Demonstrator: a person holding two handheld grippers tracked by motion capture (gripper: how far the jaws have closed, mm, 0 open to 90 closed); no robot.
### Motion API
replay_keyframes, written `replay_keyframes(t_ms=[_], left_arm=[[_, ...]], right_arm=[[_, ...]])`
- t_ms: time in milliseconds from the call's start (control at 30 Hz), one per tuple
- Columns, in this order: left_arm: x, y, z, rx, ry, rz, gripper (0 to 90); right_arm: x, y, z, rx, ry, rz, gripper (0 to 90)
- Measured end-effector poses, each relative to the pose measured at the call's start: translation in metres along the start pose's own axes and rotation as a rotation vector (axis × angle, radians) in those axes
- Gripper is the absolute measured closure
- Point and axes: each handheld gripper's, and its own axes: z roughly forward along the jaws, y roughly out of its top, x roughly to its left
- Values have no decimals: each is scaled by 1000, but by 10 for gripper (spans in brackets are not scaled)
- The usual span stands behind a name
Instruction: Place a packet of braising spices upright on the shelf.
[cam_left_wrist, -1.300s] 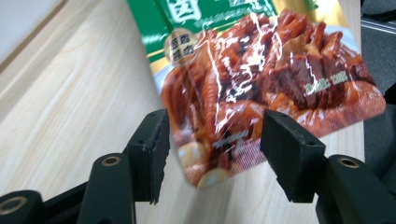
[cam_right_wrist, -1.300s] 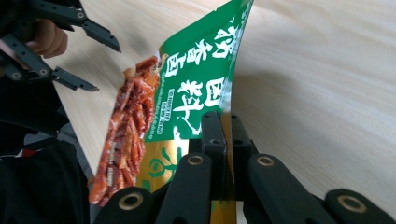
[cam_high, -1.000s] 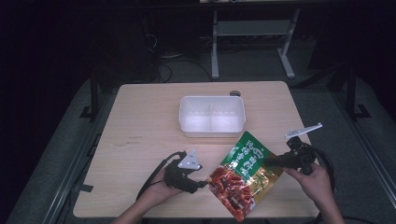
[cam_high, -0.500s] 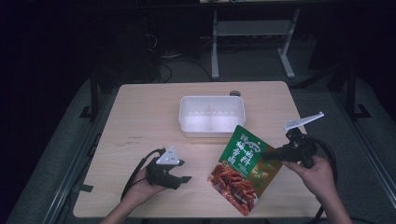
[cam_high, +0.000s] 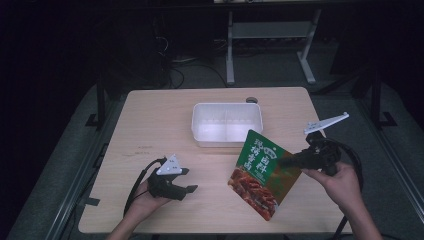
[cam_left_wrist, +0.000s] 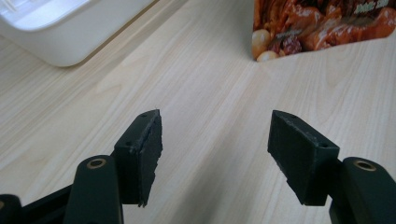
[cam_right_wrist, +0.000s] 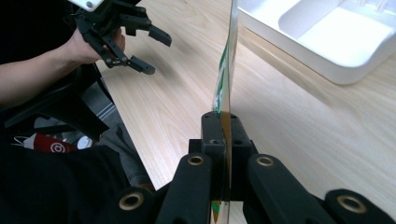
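With my right gripper (cam_high: 289, 161) pinching the food pouch (cam_high: 263, 174) by its edge, lifted just near of the white tray (cam_high: 227, 123), and my left gripper (cam_high: 186, 180) spread empty after just opening, I judge carrying into the tray comes next.

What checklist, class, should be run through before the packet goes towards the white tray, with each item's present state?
1. Right gripper clamped on the food packet edge: ok.
2. Packet off the table: cannot tell; its lower corner looks close.
3. Left gripper free, jaws just opening, nothing between them: ok.
4. White tray empty: ok.
5. Left gripper apart from the packet: ok.
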Motion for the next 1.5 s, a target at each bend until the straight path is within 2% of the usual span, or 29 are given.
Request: replay_keyframes(t_ms=[167, 367, 700, 1133, 1500], left_arm=[[3, -2, -1, 4, 8, -5, 350], [4, -3, -1, 5, 9, -6, 350], [6, -5, -1, 10, 16, -8, 345], [9, -7, -1, 17, 14, -16, 339], [13, -9, -3, 14, 15, -28, 322]], right_arm=[[11, 11, -4, 4, 8, -35, 900], [16, 20, -9, 3, -14, -53, 900], [15, 38, -22, -7, -28, -50, 900], [14, 65, -25, 8, -67, -63, 900], [15, 89, -24, 10, -72, -73, 900]])
